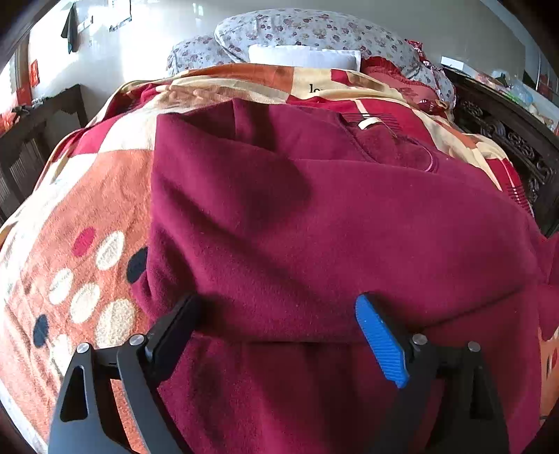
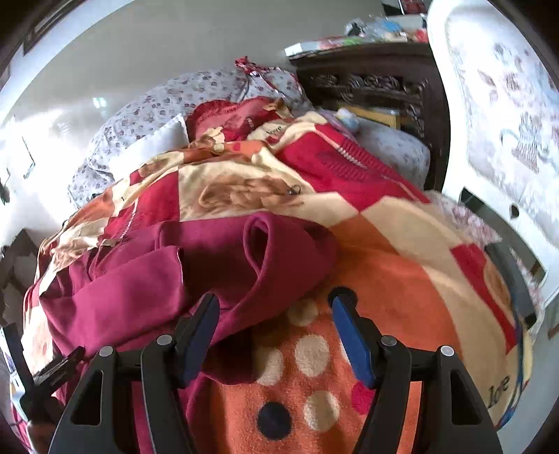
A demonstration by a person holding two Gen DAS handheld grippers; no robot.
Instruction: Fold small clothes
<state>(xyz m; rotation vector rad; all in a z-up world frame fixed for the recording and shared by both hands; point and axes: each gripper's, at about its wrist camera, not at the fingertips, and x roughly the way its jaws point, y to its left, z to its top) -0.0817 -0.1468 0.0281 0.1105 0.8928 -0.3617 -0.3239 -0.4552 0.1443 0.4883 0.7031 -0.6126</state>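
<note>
A dark red fleece garment lies spread on a patterned blanket, with a folded layer on top and its collar label at the far end. My left gripper is open, its fingers wide apart over the garment's near fold. In the right wrist view the same garment lies to the left with a sleeve opening facing me. My right gripper is open, its left finger at the garment's edge and its right finger over the blanket.
Floral pillows and a white pillow lie at the bed's far end. A dark carved wooden headboard runs along the right. A dark table stands at the left. A white cabinet stands right of the bed.
</note>
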